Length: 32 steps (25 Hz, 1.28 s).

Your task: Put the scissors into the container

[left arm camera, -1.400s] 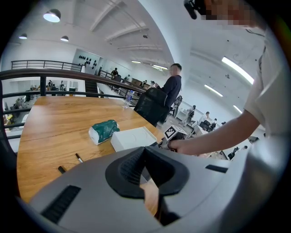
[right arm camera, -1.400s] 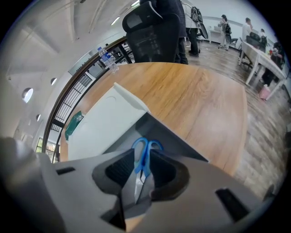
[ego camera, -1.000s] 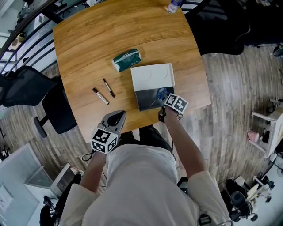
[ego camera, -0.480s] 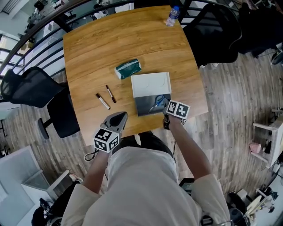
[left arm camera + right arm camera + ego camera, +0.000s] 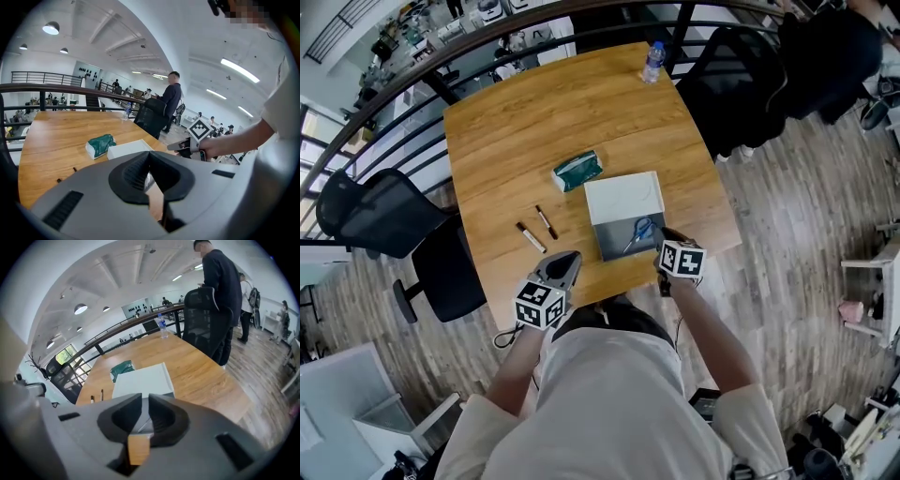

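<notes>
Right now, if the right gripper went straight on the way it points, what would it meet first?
Probably the open container, near the scissors lying in it, with the white lid beyond. The right gripper sits at its near edge; its height over the rim is unclear.

My left tool points forward, its jaws pressed together with nothing between them. My right tool is out ahead on the other side, jaws parted by a thin slit and empty. Both forearms reach forward from my chest.
</notes>
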Tool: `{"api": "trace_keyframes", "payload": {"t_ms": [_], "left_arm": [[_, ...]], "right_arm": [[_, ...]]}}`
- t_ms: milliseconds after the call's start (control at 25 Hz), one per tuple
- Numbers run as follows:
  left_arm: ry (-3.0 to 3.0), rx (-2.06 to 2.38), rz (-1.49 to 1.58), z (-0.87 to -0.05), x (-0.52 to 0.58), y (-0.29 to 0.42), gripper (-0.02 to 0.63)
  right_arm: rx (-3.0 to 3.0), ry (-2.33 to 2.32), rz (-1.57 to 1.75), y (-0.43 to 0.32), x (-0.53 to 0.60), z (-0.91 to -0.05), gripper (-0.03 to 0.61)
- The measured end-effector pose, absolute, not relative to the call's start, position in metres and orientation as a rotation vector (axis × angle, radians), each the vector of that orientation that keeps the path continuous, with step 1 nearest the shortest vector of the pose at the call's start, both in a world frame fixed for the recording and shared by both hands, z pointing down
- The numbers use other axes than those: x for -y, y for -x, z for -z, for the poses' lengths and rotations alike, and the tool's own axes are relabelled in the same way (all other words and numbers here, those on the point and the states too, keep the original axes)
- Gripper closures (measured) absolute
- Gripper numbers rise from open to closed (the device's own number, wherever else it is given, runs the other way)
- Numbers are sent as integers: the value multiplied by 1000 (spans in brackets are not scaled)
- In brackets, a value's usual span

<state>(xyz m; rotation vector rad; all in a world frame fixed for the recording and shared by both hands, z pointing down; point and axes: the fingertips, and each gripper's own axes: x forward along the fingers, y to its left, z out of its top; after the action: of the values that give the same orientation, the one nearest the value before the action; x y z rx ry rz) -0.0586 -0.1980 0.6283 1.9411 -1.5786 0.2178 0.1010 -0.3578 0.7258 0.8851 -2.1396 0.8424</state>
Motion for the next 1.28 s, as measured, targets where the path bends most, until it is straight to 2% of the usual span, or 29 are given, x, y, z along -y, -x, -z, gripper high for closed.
{"api": "trace_keyframes", "payload": {"t_ms": [480, 880, 1280], "left_arm": [[-2091, 1513, -201, -593, 167, 60, 621], [-2209, 1511, -158, -554, 153, 58, 621], [-2286, 1554, -123, -506, 169, 44, 621]], "right_arm": [[2316, -947, -461, -100, 294, -641, 566], [2433, -1003, -292, -105, 252, -581, 575], [2558, -1012, -219, -133, 256, -525, 575]]}}
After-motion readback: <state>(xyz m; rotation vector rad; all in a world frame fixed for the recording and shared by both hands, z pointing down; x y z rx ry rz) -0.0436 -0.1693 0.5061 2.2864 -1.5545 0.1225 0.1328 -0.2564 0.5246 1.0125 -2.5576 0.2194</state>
